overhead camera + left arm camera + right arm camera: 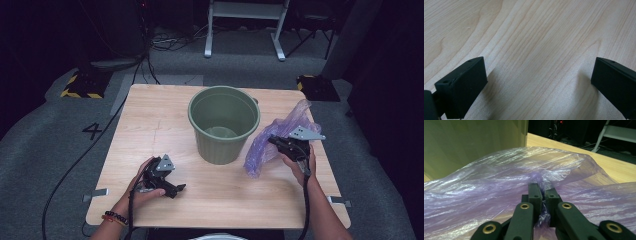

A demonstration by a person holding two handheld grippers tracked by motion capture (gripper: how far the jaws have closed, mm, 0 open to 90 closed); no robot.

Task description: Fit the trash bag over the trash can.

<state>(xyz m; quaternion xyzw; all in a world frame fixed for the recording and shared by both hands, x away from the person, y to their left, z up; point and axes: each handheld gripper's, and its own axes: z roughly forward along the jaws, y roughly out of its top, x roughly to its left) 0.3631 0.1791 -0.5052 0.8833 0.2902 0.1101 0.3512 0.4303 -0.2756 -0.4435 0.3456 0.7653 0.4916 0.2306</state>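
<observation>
A green plastic bin (223, 122) stands upright in the middle of the wooden table (150, 120), its side wall (469, 142) close by in the right gripper view. To its right a thin purple plastic bag (272, 137) hangs lifted off the table, and my right gripper (275, 142) is shut on a bunched fold of that bag (499, 175), the film pinched at the right gripper (543, 189). My left gripper (177, 189) rests near the table's front left, held in a hand. Its fingers (464, 85) stand wide apart over bare wood, with nothing between them.
Dark grey floor surrounds the table, with cables (75, 165) trailing at the left. A white frame's legs (240, 30) stand beyond the far edge. Yellow-black striped blocks (80, 85) sit on the floor at the far corners.
</observation>
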